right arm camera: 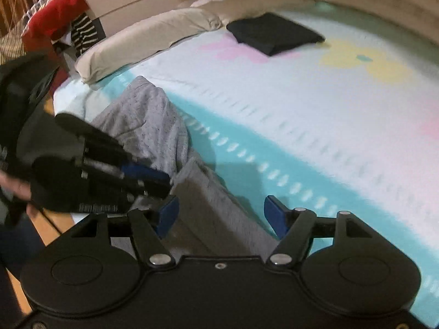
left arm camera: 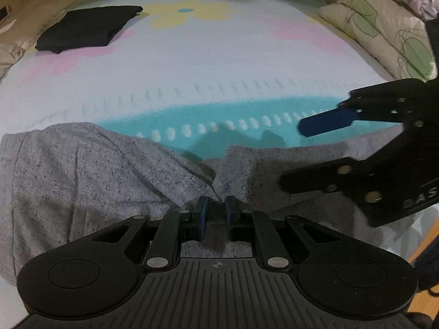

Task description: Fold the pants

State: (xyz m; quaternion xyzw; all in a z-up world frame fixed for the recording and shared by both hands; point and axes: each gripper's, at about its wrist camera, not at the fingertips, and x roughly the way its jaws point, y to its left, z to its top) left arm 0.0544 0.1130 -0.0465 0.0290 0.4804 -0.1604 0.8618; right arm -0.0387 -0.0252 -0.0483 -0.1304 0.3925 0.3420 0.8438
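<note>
Left gripper [left arm camera: 214,208] pads nearly together, pinching fold of grey pants [left arm camera: 82,175], which lie bunched on bed sheet [left arm camera: 219,63] along near edge, directly ahead of and under it. Right gripper [right arm camera: 221,213] spread wide, empty, above pants. Risk, judged: single pinch lets fabric slide or drag crooked; thin fold may slip out. Black folded garment [left arm camera: 87,27] well beyond.

Speckled grey knit pants [left arm camera: 82,170] — soft, matt — on a woven cloth bedsheet [left arm camera: 219,63].
</note>
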